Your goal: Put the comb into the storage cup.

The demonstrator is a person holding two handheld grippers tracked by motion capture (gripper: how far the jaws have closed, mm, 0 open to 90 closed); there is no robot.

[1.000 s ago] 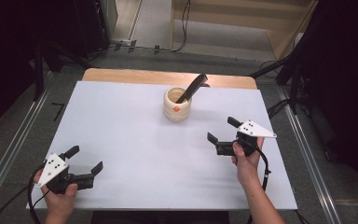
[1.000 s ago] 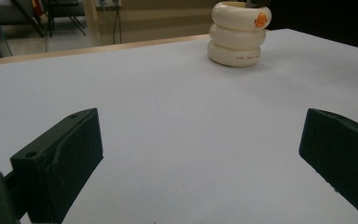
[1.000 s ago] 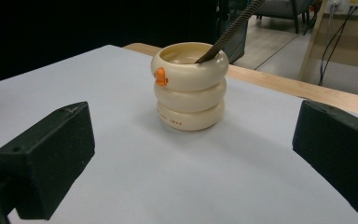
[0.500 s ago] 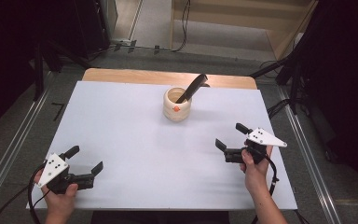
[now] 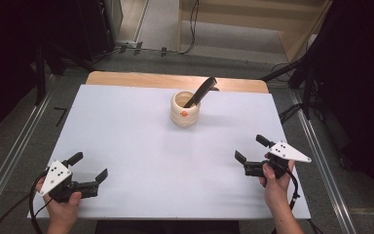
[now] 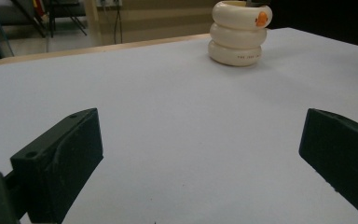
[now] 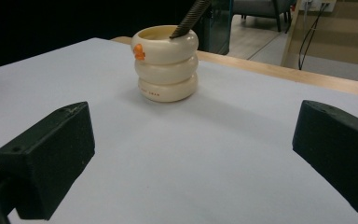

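**Leaning tool could tip the cup**

High view: left gripper (image 5: pixel 88 168) and right gripper (image 5: pixel 252 149) both gape empty, the cream ringed ceramic cup (image 5: pixel 184 109) well ahead between them.

Right gripper view: the dark ridged tool (image 7: pixel 189 17) leans out; a careless nudge might topple the cup

A cream holder (image 5: pixel 184 110) stands upright on the white surface (image 5: pixel 126 131), toward twelve o'clock and a little right of the middle. Its wall is three rounded rings stacked one on another, glossy, with a small orange mark (image 7: pixel 139 51) on the top ring and a line of fine print on the lowest. It stands well apart from both tongs. A dark, ridged tool (image 5: pixel 202 90) sits inside it, its lower end hidden in the holder, the rest leaning out over the rim toward about one o'clock in the high view.
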